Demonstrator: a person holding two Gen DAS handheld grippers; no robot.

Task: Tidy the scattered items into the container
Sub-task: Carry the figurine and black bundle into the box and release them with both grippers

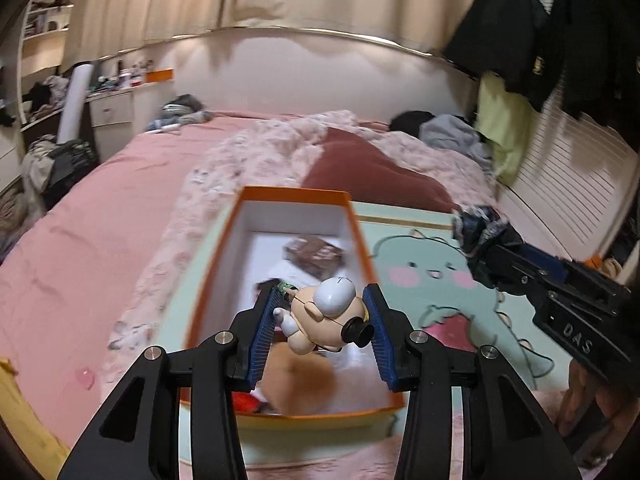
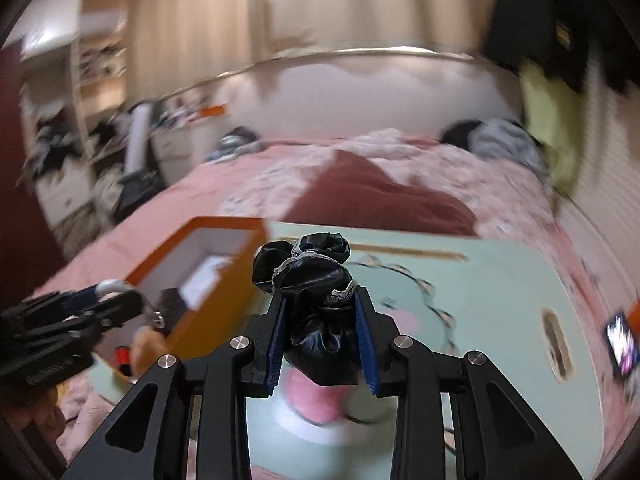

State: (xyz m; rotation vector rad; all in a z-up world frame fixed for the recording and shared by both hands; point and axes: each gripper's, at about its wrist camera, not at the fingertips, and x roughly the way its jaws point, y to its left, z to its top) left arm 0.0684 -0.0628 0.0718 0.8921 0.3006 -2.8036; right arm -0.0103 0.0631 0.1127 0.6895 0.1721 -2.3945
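Observation:
My left gripper (image 1: 322,294) is shut on a small peach-coloured doll figure with a white cap (image 1: 326,314) and holds it above the orange box (image 1: 294,194). The box has a white inside with a brown packet (image 1: 314,256) and a plush toy (image 1: 296,376) in it. My right gripper (image 2: 320,294) is shut on a black scrunchie with lace trim (image 2: 310,276) above the green dinosaur mat (image 2: 500,304). The right gripper also shows in the left wrist view (image 1: 476,232), to the right of the box. The box shows at the left in the right wrist view (image 2: 218,280).
The mat (image 1: 440,248) lies on a pink bed with a rumpled floral quilt (image 1: 260,152). A phone (image 2: 620,344) lies at the mat's right edge. Clothes hang at the right (image 1: 520,32). A cluttered desk and shelves (image 1: 60,92) stand at the left.

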